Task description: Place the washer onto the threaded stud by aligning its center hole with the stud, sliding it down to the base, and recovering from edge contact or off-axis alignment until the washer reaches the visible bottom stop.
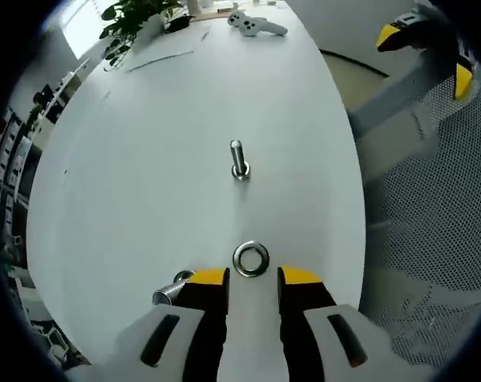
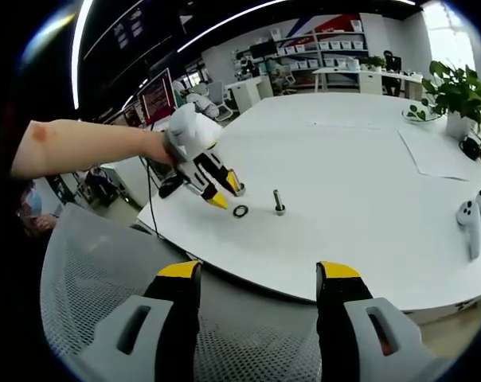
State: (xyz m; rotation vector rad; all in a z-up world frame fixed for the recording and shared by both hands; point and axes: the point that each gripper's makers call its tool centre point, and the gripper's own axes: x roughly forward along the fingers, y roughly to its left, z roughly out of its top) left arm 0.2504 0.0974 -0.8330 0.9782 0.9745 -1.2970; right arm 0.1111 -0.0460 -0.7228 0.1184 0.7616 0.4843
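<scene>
Right now I am hovering my left gripper (image 1: 253,276) low over the white table (image 1: 145,183), its yellow-tipped jaws spread apart and gripping nothing. The washer (image 1: 251,259) is lying flat on the tabletop just ahead of the gap between those jaws, touching neither tip as far as I can tell. Farther ahead, well apart from the washer, the threaded stud (image 1: 239,159) is standing upright on its base with nothing on it. Just beside my left jaw, a small metal piece (image 1: 171,290) is resting on the table; I cannot tell what it is. At the far end of the table a pair of white controllers (image 1: 255,25) is lying near a potted plant (image 1: 133,20). I am holding my right gripper (image 2: 259,274) away from the table, above the grey mesh back of a chair (image 2: 97,263), jaws wide apart and empty. In the right gripper view I am seeing my own arm (image 2: 81,145) reaching out with the left gripper (image 2: 224,193) angled down toward the washer (image 2: 240,211), the stud (image 2: 279,203) standing just beside it, and sheets of paper (image 2: 443,151) lying across the table near the plant (image 2: 462,91).
</scene>
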